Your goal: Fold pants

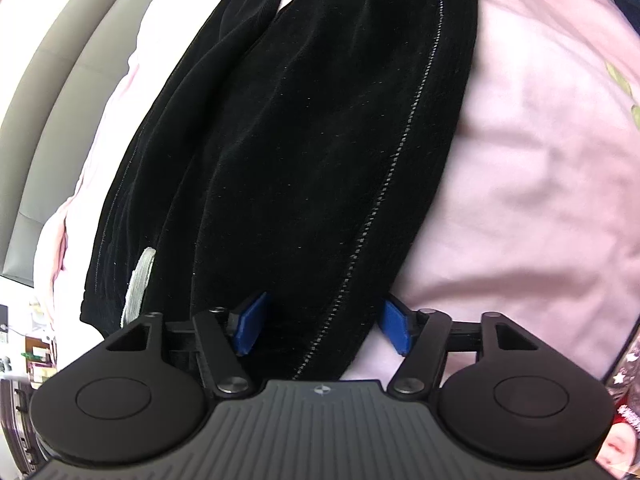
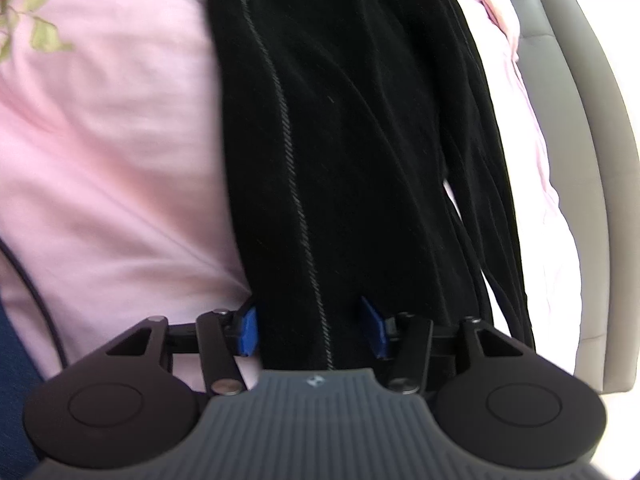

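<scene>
The black pants (image 1: 304, 152) lay stretched lengthwise over a pink bedsheet (image 1: 520, 184), running straight ahead of both tools and passing between the pads of each.

Left tool (image 1: 322, 326): released. Its blue pads (image 1: 250, 326) stood apart, with the fabric and its stitched side seam (image 1: 384, 200) lying between them. Neither pad visibly pressed the cloth; the right-hand pad sat at the fabric edge, over the sheet. A white pocket lining (image 1: 138, 284) protruded ahead and to the left of this tool.

Right tool (image 2: 312, 330): jaws partly apart, straddling a band of fabric that included the stitched seam. In the right wrist view its pads (image 2: 249, 332) appeared close to the cloth on both sides, but firm pressure could not be confirmed; the state was judged released.

Probable faults from this position:
- Closing on a single layer would leave the lower layers on the bed, so the fold would separate.
- A pad set at the fabric edge could catch the bedsheet along with the pants.
- Unequal bite between the two tools would skew the fold line.
- The exposed pocket lining could remain outside the finished fold.
- The slack folds ahead and to the right of the right tool could bunch when lifted.
</scene>
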